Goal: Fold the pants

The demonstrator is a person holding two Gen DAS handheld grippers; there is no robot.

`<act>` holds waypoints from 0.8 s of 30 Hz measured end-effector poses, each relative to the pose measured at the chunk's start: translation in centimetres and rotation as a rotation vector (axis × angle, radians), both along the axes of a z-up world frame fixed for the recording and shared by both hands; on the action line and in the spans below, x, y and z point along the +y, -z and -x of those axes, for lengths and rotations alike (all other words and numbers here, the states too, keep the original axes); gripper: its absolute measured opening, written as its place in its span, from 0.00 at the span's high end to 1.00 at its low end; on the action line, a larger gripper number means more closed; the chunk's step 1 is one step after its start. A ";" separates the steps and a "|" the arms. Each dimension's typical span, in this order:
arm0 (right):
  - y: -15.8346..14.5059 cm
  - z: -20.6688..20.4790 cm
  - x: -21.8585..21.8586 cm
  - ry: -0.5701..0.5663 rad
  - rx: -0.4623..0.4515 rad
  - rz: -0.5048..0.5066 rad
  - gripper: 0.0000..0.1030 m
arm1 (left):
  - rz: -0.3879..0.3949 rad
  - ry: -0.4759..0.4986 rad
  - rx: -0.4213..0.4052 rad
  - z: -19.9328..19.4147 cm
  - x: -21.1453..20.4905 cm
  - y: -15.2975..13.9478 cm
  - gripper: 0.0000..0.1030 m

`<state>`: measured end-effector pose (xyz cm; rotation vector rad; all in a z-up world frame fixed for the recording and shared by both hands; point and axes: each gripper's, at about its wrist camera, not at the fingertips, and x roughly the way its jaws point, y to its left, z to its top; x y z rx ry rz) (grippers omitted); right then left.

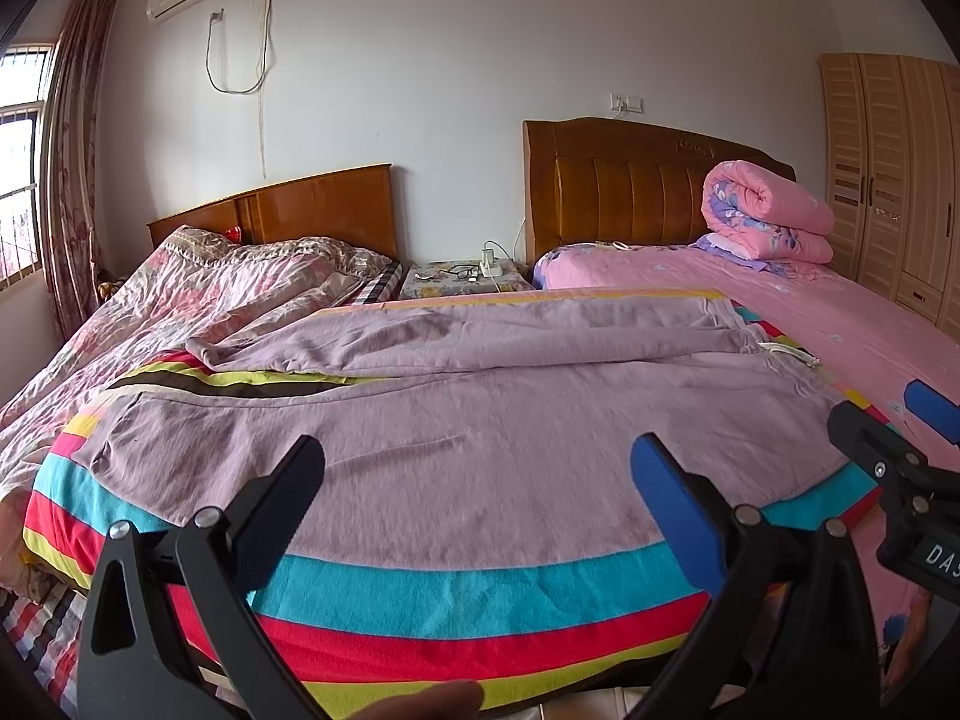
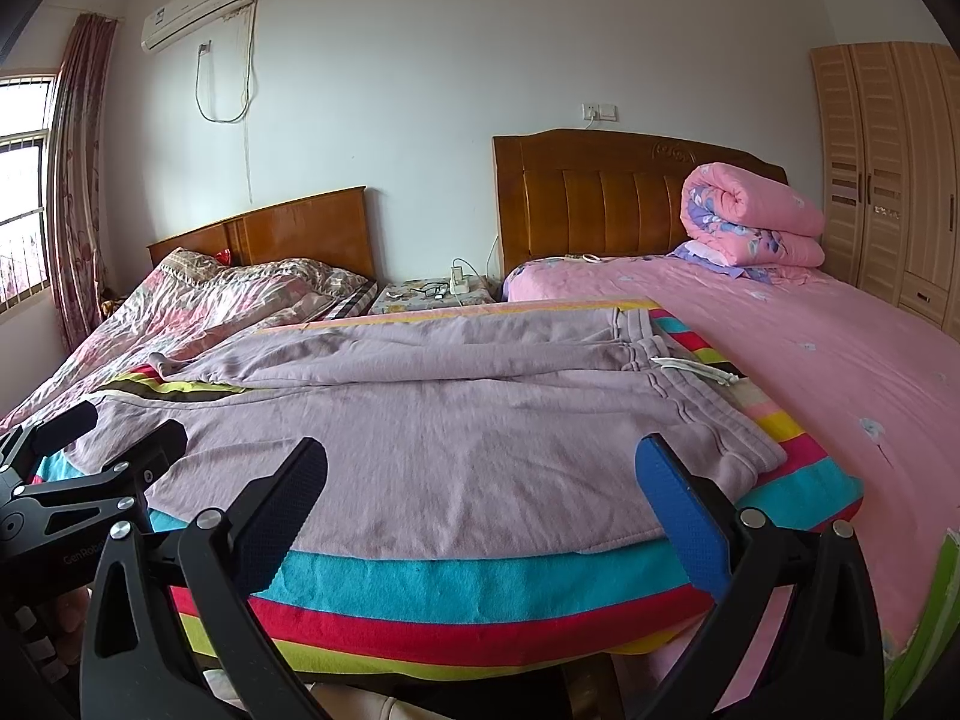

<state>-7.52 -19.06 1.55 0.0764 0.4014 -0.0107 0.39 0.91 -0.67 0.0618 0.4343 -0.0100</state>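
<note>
Your left tool (image 1: 477,474) & right tool (image 2: 480,477) both gape wide, empty, near the pants (image 2: 420,420) lying flat, prob. unfolded, on the striped blanket (image 2: 480,588).

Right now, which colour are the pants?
Pale lilac-pink pants, plain, no pattern; the right wrist view shows them best.

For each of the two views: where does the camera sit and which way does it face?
Left wrist: on the left gripper, open at the bed's near edge, facing the pants and headboards; a fingertip shows at the bottom, the right gripper at right.
Right wrist: on the right gripper, open, facing likewise over the pants; the left gripper at left.
Shared: pants, striped blanket, rolled quilt.
</note>
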 end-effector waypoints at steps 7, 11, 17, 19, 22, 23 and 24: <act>0.1 0.0 0.1 -0.001 0.001 0.000 0.04 | 0.002 -0.003 0.004 0.2 0.0 0.3 0.01; 0.1 0.0 0.1 -0.001 0.002 0.000 0.04 | 0.002 -0.004 0.005 0.3 0.1 0.3 0.01; 0.1 0.0 0.1 -0.001 0.003 -0.001 0.04 | 0.003 -0.004 0.006 0.2 0.1 0.3 0.01; 0.1 0.0 0.0 -0.001 0.003 -0.001 0.04 | 0.004 -0.005 0.007 0.3 0.1 0.4 0.01; 0.1 0.0 0.0 0.000 0.003 -0.002 0.04 | 0.004 -0.006 0.010 0.3 0.1 0.5 0.01; 0.1 0.0 0.1 0.001 0.003 -0.002 0.04 | 0.005 -0.006 0.011 0.3 0.1 0.5 0.01; 0.1 0.0 0.1 0.000 0.003 -0.002 0.04 | 0.004 -0.005 0.011 0.3 0.1 0.5 0.01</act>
